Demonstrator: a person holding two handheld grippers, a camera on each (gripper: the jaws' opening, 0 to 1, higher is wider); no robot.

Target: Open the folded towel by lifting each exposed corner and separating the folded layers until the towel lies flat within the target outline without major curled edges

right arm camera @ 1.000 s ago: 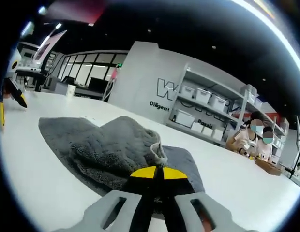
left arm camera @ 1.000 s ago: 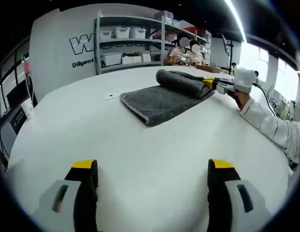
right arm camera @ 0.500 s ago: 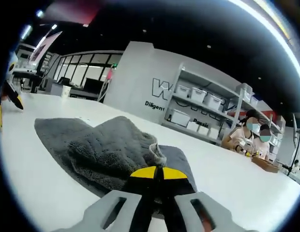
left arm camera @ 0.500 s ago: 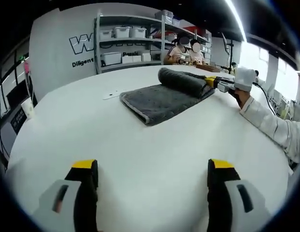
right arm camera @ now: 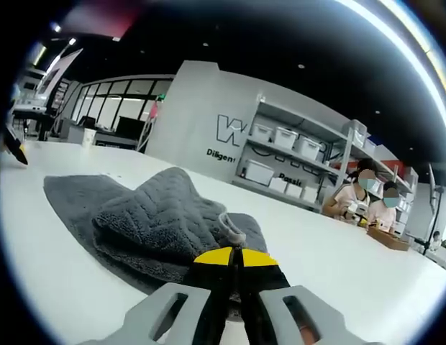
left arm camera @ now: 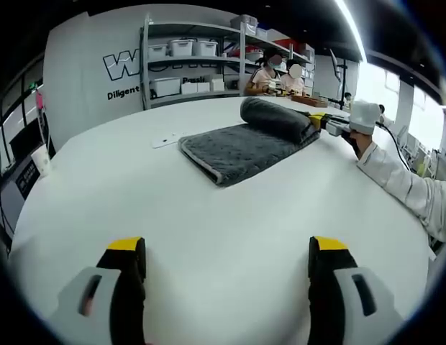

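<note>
A wide white table carries a folded grey towel, one end raised in a hump, lying well across it.

— What sort of place is this?
— A lab or workshop hall: metal shelves stacked with white storage bins, big lettering on the wall, people working at a far bench, ceiling strip lights.

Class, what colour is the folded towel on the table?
Dark grey, with a stitched quilted texture; the towel shows best in the right gripper view.
</note>
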